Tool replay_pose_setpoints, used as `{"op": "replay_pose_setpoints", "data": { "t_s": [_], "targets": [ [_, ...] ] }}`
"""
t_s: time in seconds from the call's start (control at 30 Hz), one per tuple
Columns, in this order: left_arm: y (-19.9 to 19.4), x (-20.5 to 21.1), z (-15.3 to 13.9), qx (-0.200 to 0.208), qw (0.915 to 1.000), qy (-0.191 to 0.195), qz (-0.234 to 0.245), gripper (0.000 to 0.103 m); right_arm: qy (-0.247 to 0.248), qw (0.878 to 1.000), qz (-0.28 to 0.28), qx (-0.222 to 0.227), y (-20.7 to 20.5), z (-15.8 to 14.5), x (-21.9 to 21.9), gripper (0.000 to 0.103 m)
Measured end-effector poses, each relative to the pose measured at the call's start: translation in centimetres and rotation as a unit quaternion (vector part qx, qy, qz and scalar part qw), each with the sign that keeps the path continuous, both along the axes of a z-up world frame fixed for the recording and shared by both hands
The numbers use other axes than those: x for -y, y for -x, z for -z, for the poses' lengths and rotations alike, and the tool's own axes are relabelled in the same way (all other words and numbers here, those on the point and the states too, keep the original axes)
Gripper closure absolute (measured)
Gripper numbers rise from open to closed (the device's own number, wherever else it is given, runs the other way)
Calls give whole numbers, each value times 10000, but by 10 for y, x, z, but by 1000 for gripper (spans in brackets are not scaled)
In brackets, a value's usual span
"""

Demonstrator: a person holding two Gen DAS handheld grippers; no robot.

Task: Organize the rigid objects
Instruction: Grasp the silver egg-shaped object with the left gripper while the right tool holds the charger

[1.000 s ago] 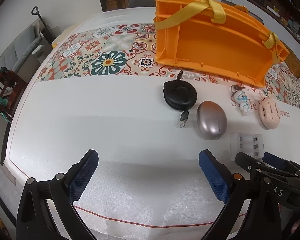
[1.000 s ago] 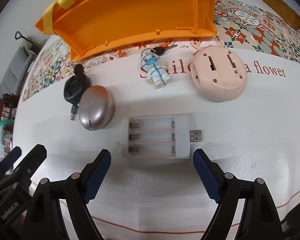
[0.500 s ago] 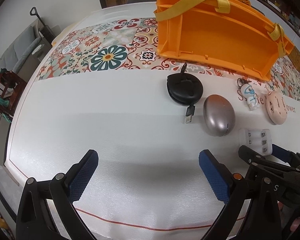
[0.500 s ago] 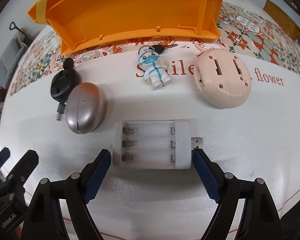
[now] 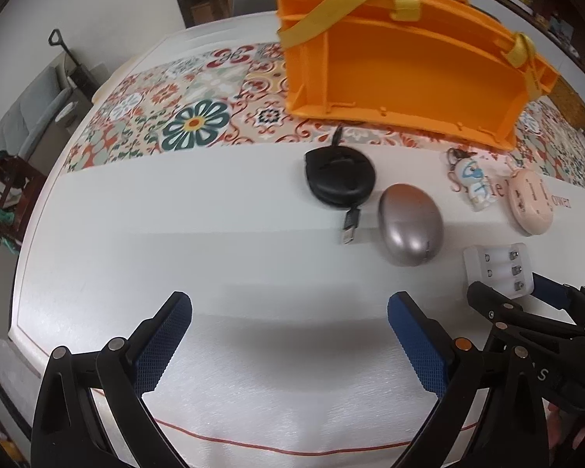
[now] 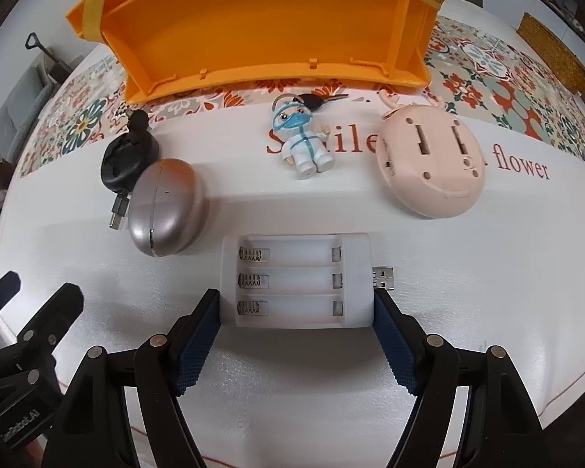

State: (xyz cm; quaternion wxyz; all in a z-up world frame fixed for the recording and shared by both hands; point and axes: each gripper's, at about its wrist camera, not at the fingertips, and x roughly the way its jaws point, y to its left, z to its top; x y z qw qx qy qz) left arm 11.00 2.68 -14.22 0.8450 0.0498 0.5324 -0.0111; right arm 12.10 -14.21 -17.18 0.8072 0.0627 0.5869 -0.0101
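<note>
Right claw (image 6: 296,312): its blue ribbed pads are set against the two short ends of the white plastic three-slot battery holder (image 6: 296,279), which is grasped while it lies flat on the tabletop.
Left claw (image 5: 288,335): spread wide and released, with nothing between its pads, held above a bare stretch of the white tabletop (image 5: 175,241).
Battery holder: placed nearest the right claw, slots facing up and springs visible; a small silver USB plug (image 6: 383,275) projects from its right end.
Silver egg-shaped case (image 6: 167,206): found to the left of the battery holder and slightly farther away, apart from it.
Black round retractable cable reel (image 6: 126,160): seen just behind the silver case and overlapped by it in the right wrist view; its plug (image 5: 350,228) lies beside the case.
Small masked figurine keychain in white and blue (image 6: 304,140): laid on its back beyond the battery holder, over red lettering printed on the cloth.
Pale pink round gadget with antlers (image 6: 431,163): set to the right of the figurine, underside up.
Orange plastic tray with yellow straps (image 6: 273,27): located at the far side on the floral patterned runner (image 5: 175,117), behind the row of small things.
</note>
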Motion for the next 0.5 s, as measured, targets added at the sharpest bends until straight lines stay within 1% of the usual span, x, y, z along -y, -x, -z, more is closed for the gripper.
{"op": "replay_pose_setpoints", "data": {
  "t_s": [0.3,0.5],
  "targets": [
    [7,27,-10,472,9980,164,380,1,-2,9993,277,253,19,-19,28,27],
    [8,45,-6,607,9962,357,512,1,117,9981,450,413,27,-27,48,27]
  ]
}}
